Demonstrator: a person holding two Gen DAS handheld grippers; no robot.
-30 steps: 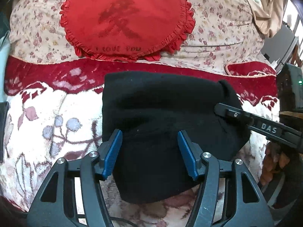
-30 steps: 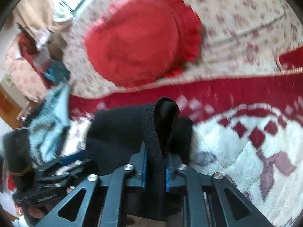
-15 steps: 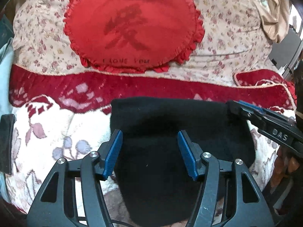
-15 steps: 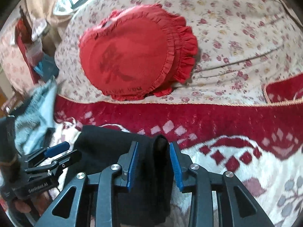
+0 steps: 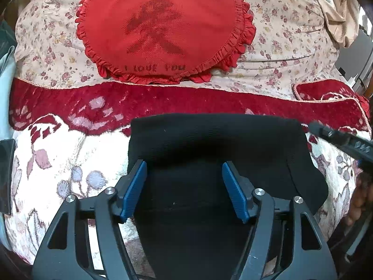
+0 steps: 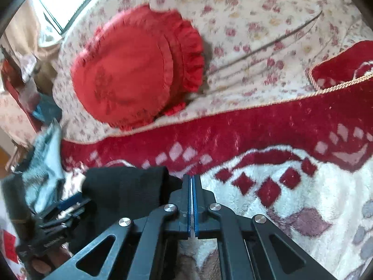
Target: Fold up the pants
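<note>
Black pants [image 5: 216, 154] folded into a compact block on the fleecy red-and-white blanket [image 5: 58, 154] of the bed, just short of the blanket's dark red band. Straight ahead of and beneath the left hand-held gripper [image 5: 184, 189], whose blue pads [image 5: 134, 190] straddle the near part of the bundle, jaws opening, wide apart, pressing on nothing; cloth between them but not pinched. Long axis of the bundle running left to right across the left view, far edge straight and level, right end bulging outward and rounded, near part dropping out of sight under the gripper frame.

Right hand-held gripper [image 6: 191, 200] clenched, pads together with nothing between them, just off the right end of the pants [image 6: 126, 193] and over bare blanket [image 6: 291, 210]. Seen in the left view as a dark bar [image 5: 342, 142] reaching in from the right edge, close to the bundle's far right corner, whether touching it not clear.

Left hand clearly the nearer, already over the middle of the cloth; right one beside it. Any further fold would likely turn on that left-right axis: one end carried across to the other, or the near edge taken up.

Fabric matte, deep black, thick-looking, layers stacked with a shadowed crease across the middle. Probably soft and heavy, prone to slump at the rounded right end. Folding looks nearly finished.

Red heart-shaped cushion [image 5: 163, 28] well beyond, on the flowered cover [image 5: 291, 35].
</note>
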